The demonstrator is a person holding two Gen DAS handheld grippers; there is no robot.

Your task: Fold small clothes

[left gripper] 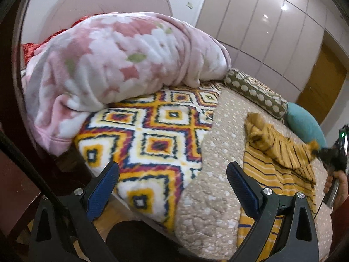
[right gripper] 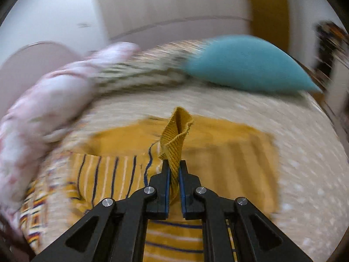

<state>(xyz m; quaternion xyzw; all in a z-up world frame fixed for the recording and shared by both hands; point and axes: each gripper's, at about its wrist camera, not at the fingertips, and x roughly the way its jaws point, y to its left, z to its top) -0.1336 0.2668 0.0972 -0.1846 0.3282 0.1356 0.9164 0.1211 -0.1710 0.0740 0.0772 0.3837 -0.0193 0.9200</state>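
Note:
A small mustard-yellow garment with navy and white stripes (left gripper: 277, 170) lies on the beige dotted bedspread (left gripper: 220, 144). My right gripper (right gripper: 174, 163) is shut on a ribbed yellow edge of the garment (right gripper: 174, 135), which stands up folded between the fingers above the rest of the cloth (right gripper: 229, 152). In the left wrist view the right gripper (left gripper: 327, 152) holds a lifted corner at the far right. My left gripper (left gripper: 172, 168) is open and empty, over the bed's near edge, left of the garment.
A pink floral blanket (left gripper: 113, 65) is heaped on a diamond-patterned blanket (left gripper: 152, 131) at the left. A patterned bolster (left gripper: 255, 91) and a teal cushion (right gripper: 246, 63) lie at the far side. Wardrobe doors (left gripper: 272, 28) stand behind the bed.

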